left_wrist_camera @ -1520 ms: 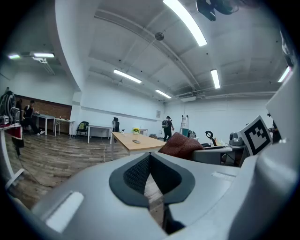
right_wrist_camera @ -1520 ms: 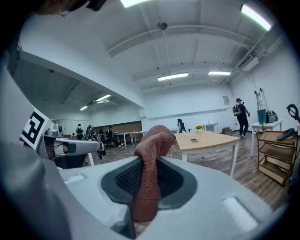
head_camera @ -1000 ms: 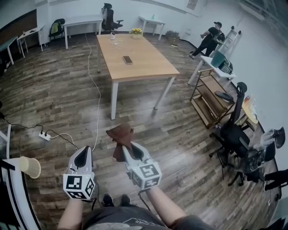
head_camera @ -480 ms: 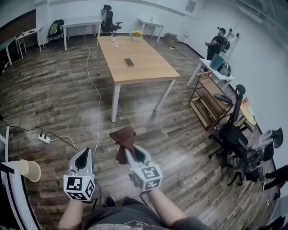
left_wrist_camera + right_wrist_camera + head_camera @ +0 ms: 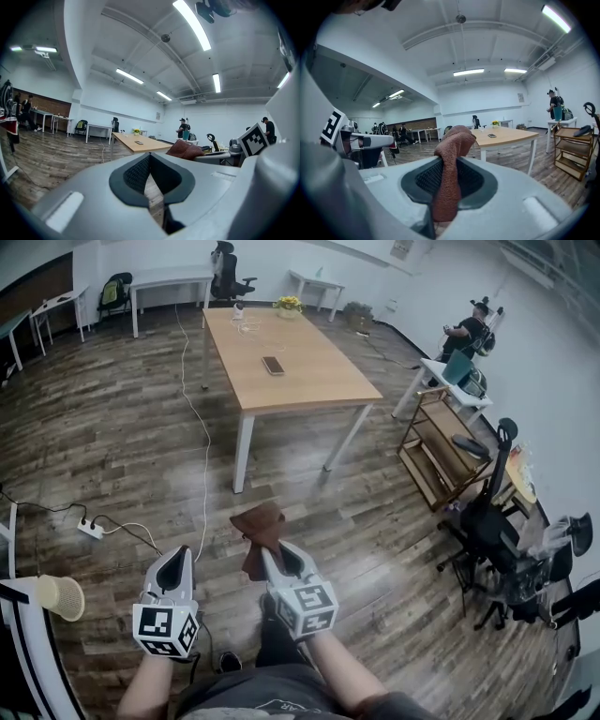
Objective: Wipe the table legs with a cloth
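A wooden table on white legs stands ahead; its near left leg and near right leg face me. My right gripper is shut on a brown cloth, which bunches above the jaws and hangs below them; the cloth fills the jaw gap in the right gripper view. My left gripper hangs beside it, shut with nothing between its jaws. Both grippers are well short of the table, over bare floor.
A white cable runs down the floor to a power strip at the left. A wooden shelf cart and black office chairs stand at the right. A phone lies on the table. A person stands at the far right.
The view has crept slightly toward the table. The far person has walked further right. Both grippers keep the same pose, cloth still held.
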Available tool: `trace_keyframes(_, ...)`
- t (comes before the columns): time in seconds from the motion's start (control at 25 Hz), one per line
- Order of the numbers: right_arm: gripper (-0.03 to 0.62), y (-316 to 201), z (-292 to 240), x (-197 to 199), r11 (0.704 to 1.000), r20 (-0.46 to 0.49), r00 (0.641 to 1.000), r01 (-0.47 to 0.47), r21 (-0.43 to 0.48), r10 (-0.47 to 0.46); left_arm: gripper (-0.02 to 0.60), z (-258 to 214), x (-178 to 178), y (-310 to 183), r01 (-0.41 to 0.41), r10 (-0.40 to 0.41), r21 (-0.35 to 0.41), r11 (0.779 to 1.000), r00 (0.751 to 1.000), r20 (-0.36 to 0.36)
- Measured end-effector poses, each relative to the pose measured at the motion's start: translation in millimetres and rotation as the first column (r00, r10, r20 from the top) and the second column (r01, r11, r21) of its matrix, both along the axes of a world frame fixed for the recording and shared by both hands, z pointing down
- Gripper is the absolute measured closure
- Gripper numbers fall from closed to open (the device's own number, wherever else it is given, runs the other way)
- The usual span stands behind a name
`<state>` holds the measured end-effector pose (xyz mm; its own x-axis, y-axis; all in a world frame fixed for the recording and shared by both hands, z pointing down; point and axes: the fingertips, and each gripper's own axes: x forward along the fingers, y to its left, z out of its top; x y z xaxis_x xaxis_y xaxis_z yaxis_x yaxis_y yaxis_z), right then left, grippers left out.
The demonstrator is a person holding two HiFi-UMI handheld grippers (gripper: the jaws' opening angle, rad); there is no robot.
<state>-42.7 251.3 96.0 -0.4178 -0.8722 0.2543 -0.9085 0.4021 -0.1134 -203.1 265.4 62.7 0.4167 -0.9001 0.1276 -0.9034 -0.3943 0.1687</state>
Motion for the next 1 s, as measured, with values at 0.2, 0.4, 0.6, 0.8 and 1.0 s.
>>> trace_keyframes(0.2, 0.528, -50, 10, 6, 0.999, 0.008, 0.999, 0.048, -0.009, -0.048, 0.563, 7, 8, -45, 0.045, -0.045, -0.003, 0.999, 0.999, 0.018)
trace_keyframes(0.4, 0.528, -110, 14, 19, 0.993, 0.012, 0.993, 0.118, -0.019, -0.118, 0.563, 13, 33, -97, 0.084, -0.084, -0.001, 0.996, 0.994, 0.063)
trace_keyframes(0.6, 0.528, -165, 8, 36, 0.98, 0.017, 0.98, 0.197, -0.028, -0.197, 0.563, 8, 57, -148, 0.147, -0.151, 0.04, 0.988, 0.982, 0.111)
trace_keyframes(0.8, 0.528, -208, 15, 53, 0.965, 0.018, 0.966, 0.257, -0.044, -0.256, 0.563, 10, 70, -184, 0.219, -0.221, 0.033, 0.975, 0.968, 0.116)
trace_keyframes(1.0, 0.528, -234, 23, 54, 0.952, 0.018, 0.954, 0.299, -0.068, -0.299, 0.563, 9, 77, -209, 0.248, -0.252, 0.043, 0.968, 0.959, 0.132)
